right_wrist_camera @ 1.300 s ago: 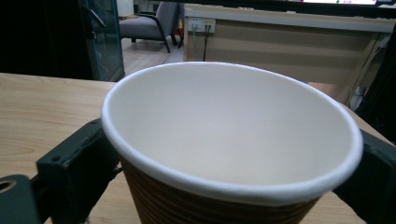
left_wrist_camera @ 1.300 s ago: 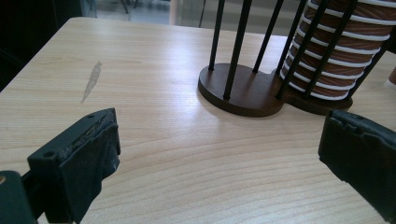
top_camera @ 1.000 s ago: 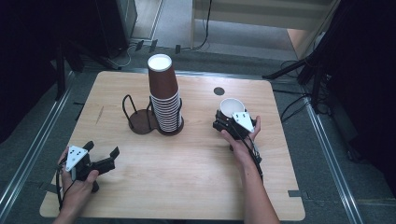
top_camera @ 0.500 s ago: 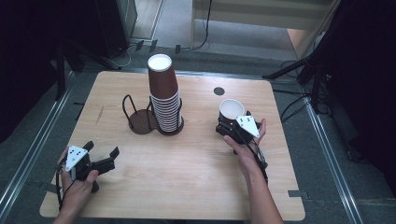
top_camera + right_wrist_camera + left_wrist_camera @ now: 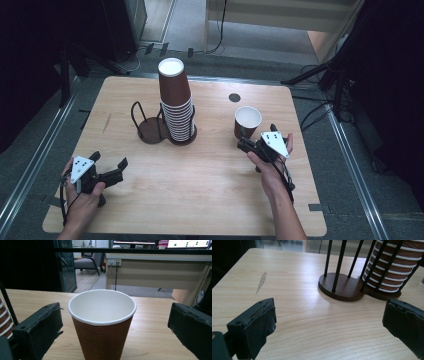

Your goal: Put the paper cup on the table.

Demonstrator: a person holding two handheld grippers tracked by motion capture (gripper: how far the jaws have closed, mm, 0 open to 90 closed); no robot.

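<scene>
Right gripper (image 5: 248,141) is standing with its jaws spread wide just behind the single brown paper cup (image 5: 247,121), which is sitting upright on the wooden table (image 5: 210,190) near its right edge; in the right gripper view the cup (image 5: 102,322) is lying between the jaws, untouched. Left of it, the stack of cups (image 5: 177,105) is resting in the dark holder (image 5: 150,127). Left gripper (image 5: 107,167) is waiting wide open at the near left corner.

even overhead light on the table (image 5: 200,180), dark surroundings, soft shadows, slight softness throughout
</scene>
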